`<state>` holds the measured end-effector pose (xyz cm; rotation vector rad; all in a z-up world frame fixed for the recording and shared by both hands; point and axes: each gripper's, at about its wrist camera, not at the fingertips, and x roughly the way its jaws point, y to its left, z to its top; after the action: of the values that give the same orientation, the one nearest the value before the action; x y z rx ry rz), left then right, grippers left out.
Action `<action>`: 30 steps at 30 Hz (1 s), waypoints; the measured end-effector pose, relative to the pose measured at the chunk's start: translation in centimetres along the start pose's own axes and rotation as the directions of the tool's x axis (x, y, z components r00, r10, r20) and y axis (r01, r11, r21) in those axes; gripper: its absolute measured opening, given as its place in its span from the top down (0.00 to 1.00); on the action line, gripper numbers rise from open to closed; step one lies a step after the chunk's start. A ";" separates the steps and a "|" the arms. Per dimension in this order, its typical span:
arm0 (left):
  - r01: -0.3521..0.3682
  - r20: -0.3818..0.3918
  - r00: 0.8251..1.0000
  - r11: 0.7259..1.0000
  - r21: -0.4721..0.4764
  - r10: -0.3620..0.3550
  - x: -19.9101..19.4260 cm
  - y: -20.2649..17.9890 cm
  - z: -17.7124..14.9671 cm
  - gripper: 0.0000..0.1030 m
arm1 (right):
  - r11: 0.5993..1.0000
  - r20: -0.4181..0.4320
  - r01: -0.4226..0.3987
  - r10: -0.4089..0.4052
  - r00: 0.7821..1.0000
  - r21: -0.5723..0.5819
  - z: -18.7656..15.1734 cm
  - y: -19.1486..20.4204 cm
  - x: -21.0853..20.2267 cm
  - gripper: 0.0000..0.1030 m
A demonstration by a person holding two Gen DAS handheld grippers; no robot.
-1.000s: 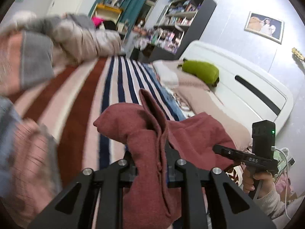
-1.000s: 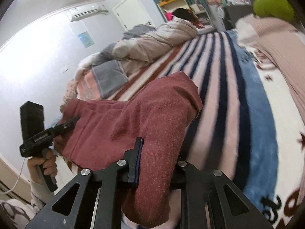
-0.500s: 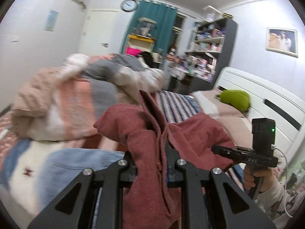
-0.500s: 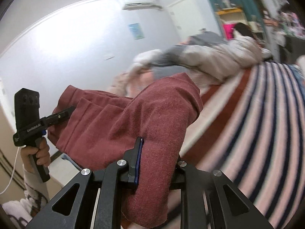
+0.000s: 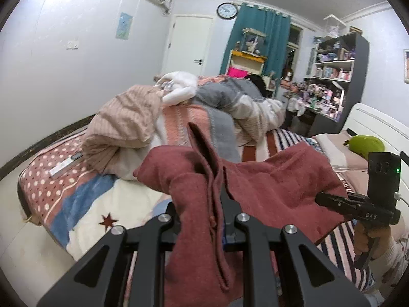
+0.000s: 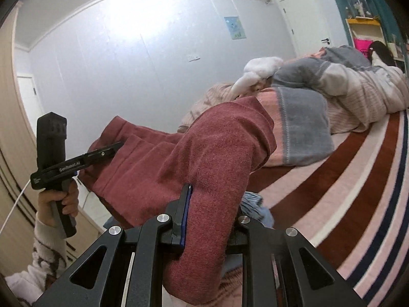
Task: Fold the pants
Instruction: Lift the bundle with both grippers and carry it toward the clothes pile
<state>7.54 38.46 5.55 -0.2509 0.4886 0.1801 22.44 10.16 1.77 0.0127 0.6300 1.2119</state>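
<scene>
Dark red pants [image 5: 268,179] hang in the air between my two grippers, stretched above the bed. My left gripper [image 5: 207,204] is shut on one bunched end of the pants, which droops over its fingers. My right gripper [image 6: 212,202] is shut on the other end [image 6: 217,158], folded thick between its fingers. Each gripper shows in the other's view: the right one [image 5: 329,200] at the right of the left wrist view, the left one [image 6: 112,148] at the left of the right wrist view, both clamped on the cloth.
The bed's striped blanket [image 6: 345,179] lies below. A heap of quilts and clothes [image 5: 179,117] fills its far part. A white headboard [image 5: 378,128] and green cushion [image 5: 365,144] are at the right. A bookshelf [image 5: 337,81] stands behind.
Both grippers have swung upward and around with the pants held between them; the views now show the walls and quilt heap instead of the striped blanket close below. The grips have not changed.
</scene>
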 end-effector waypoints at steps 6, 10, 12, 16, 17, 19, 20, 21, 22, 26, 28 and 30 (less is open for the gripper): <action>-0.022 -0.125 0.992 0.999 -0.031 0.018 4.8 2.0 -2.9 0.85 | 0.999 -0.078 0.012 -0.008 0.997 0.045 -2.2 -1.5 2.9 0.88; -0.035 -0.171 0.985 0.999 -0.040 0.027 7.3 2.7 -5.0 0.82 | 0.997 -0.117 0.031 -0.022 0.993 0.076 -4.2 -3.2 4.0 0.88; -0.034 -0.175 0.984 0.998 -0.055 0.024 7.9 3.0 -5.5 0.82 | 0.995 -0.122 0.020 -0.008 0.993 0.098 -4.7 -3.8 4.2 0.87; -0.043 -0.178 0.983 0.998 -0.051 0.034 8.0 3.0 -5.6 0.81 | 0.996 -0.115 0.019 -0.008 0.993 0.092 -5.4 -3.7 4.4 0.87; -0.045 -0.179 0.983 0.998 -0.052 0.035 8.0 3.0 -5.6 0.81 | 0.996 -0.113 0.021 -0.011 0.994 0.087 -5.5 -3.7 4.4 0.87; -0.045 -0.182 0.983 0.998 -0.054 0.034 7.9 3.1 -5.6 0.80 | 0.996 -0.109 0.022 -0.013 0.994 0.087 -5.7 -3.5 4.3 0.87; -0.049 -0.182 0.983 0.997 -0.052 0.038 7.9 3.0 -5.5 0.80 | 0.996 -0.110 0.021 -0.011 0.994 0.091 -5.6 -3.4 4.2 0.87; -0.051 -0.181 0.983 0.998 -0.048 0.041 7.9 3.0 -5.5 0.79 | 0.995 -0.111 0.020 -0.009 0.994 0.095 -5.6 -3.4 4.2 0.87; -0.055 -0.181 0.983 0.997 -0.047 0.045 7.8 2.9 -5.5 0.78 | 0.995 -0.114 0.019 -0.007 0.994 0.099 -5.5 -3.3 4.1 0.87; -0.061 -0.178 0.983 0.997 -0.040 0.053 7.3 2.6 -5.3 0.82 | 0.991 -0.100 0.010 0.004 0.995 0.131 -4.7 -3.1 3.6 0.87; -0.063 -0.174 0.983 0.997 -0.035 0.056 6.8 2.6 -4.9 0.85 | 0.990 -0.077 -0.008 0.019 0.997 0.143 -4.0 -2.7 3.2 0.87; -0.063 -0.167 0.984 0.997 -0.037 0.056 6.0 2.8 -4.4 0.85 | 0.991 -0.053 -0.025 0.032 0.998 0.133 -3.2 -1.8 2.7 0.88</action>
<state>10.22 40.56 -1.65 -0.2940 0.6586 0.2290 23.12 10.81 -2.71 0.1002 0.7604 1.1993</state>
